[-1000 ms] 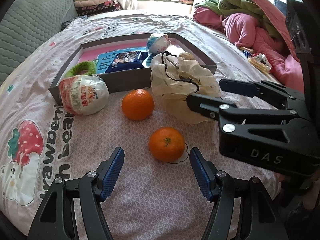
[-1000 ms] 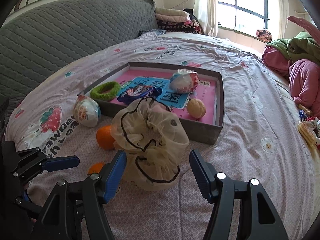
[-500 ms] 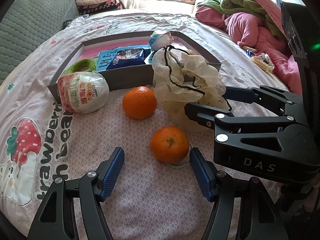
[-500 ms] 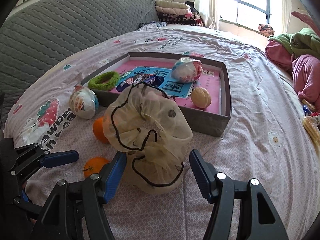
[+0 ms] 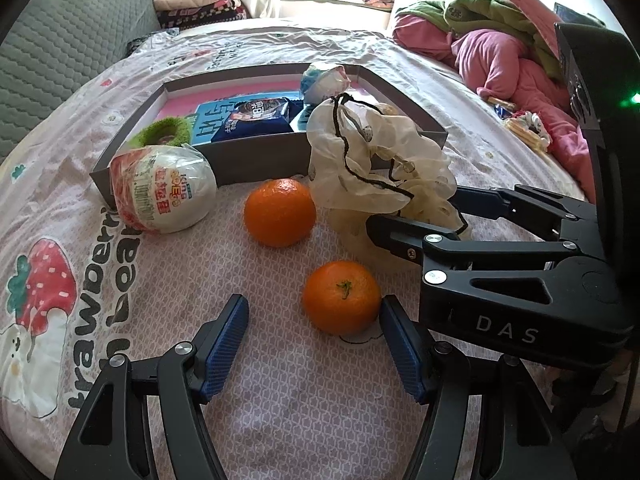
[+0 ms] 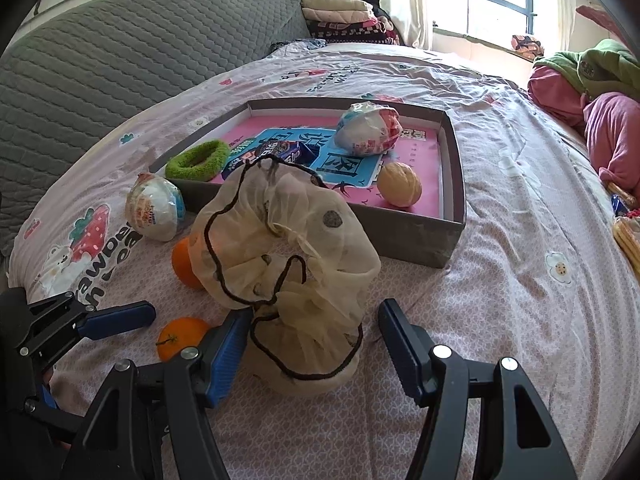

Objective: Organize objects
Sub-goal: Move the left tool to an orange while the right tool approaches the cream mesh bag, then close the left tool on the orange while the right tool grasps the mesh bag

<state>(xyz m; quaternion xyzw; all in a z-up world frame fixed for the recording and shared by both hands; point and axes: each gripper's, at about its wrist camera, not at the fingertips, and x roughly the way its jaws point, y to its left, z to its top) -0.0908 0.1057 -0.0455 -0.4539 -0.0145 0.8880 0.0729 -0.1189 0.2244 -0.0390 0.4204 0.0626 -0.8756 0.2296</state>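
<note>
A grey tray (image 5: pixel 256 162) (image 6: pixel 454 168) lies on the bed, holding a green scrunchie (image 6: pixel 198 160), a blue snack packet (image 5: pixel 256 114), a wrapped ball (image 6: pixel 368 128) and a beige ball (image 6: pixel 399 184). In front of it lie two oranges, one near (image 5: pixel 341 298) (image 6: pixel 182 338) and one farther (image 5: pixel 280 212), a wrapped toy egg (image 5: pixel 162 190) (image 6: pixel 154 210) and a cream mesh scrunchie (image 5: pixel 376 172) (image 6: pixel 284 264). My left gripper (image 5: pixel 314 352) is open, its fingertips either side of the near orange. My right gripper (image 6: pixel 314 350) (image 5: pixel 420 212) is open around the cream scrunchie's base.
The bed sheet (image 6: pixel 520 280) is pink with a strawberry bear print (image 5: pixel 40 280). A grey quilted headboard (image 6: pixel 120 52) stands at the left. Pink and green bedding (image 5: pixel 512 52) is piled at the right. Folded blankets (image 6: pixel 340 12) lie by the window.
Both grippers have moved forward. The near orange now sits between my left fingertips, and the cream scrunchie sits deeper between my right fingers.
</note>
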